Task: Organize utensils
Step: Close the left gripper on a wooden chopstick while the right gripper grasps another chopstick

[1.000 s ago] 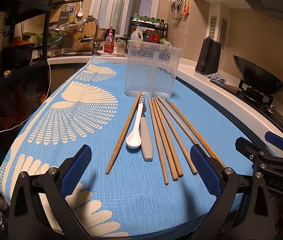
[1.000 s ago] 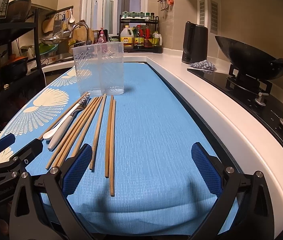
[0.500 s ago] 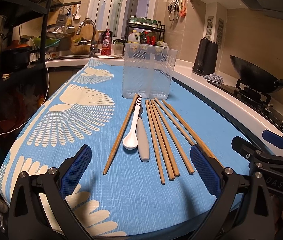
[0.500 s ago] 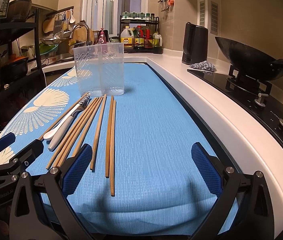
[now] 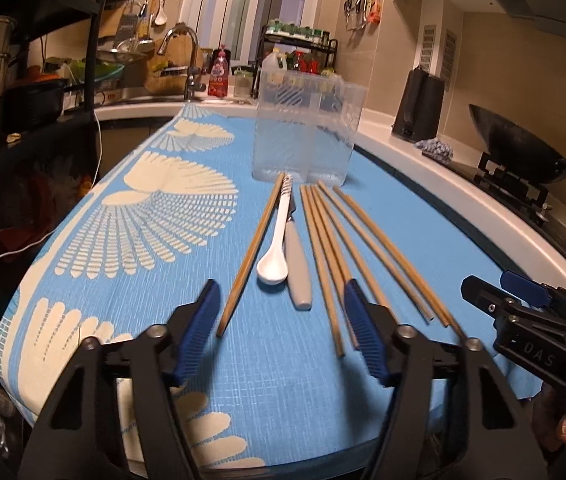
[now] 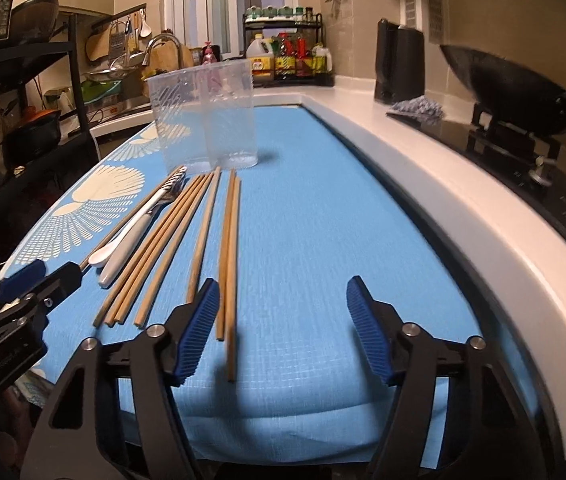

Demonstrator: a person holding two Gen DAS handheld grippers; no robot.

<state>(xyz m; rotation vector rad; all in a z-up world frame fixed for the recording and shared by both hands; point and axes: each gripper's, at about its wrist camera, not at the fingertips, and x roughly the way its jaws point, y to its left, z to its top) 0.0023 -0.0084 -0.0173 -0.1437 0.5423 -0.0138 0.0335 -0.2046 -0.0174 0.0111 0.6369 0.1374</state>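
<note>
Several wooden chopsticks (image 5: pixel 325 240) (image 6: pixel 229 240) lie side by side on the blue cloth, with a white spoon (image 5: pixel 275 258) (image 6: pixel 101 257) and a grey-handled utensil (image 5: pixel 297 268) (image 6: pixel 123 252) among them. One chopstick (image 5: pixel 251 254) lies alone left of the spoon. A clear plastic two-part holder (image 5: pixel 307 126) (image 6: pixel 207 114) stands upright just beyond their far ends. My left gripper (image 5: pixel 281 326) is open and empty, just short of the near ends. My right gripper (image 6: pixel 283 322) is open and empty, right of the chopsticks; it also shows in the left wrist view (image 5: pixel 523 292).
The blue cloth with white fan pattern (image 5: pixel 155 216) covers the counter. A white counter edge (image 6: pixel 423 184), a stove with a black wok (image 6: pixel 503 84) and a black kettle (image 6: pixel 399 64) are on the right. A sink, faucet (image 5: pixel 187 60) and rack lie behind.
Both grippers' fingers have come closer together, though they stay open. Both views have shifted slightly, with motion blur now.
</note>
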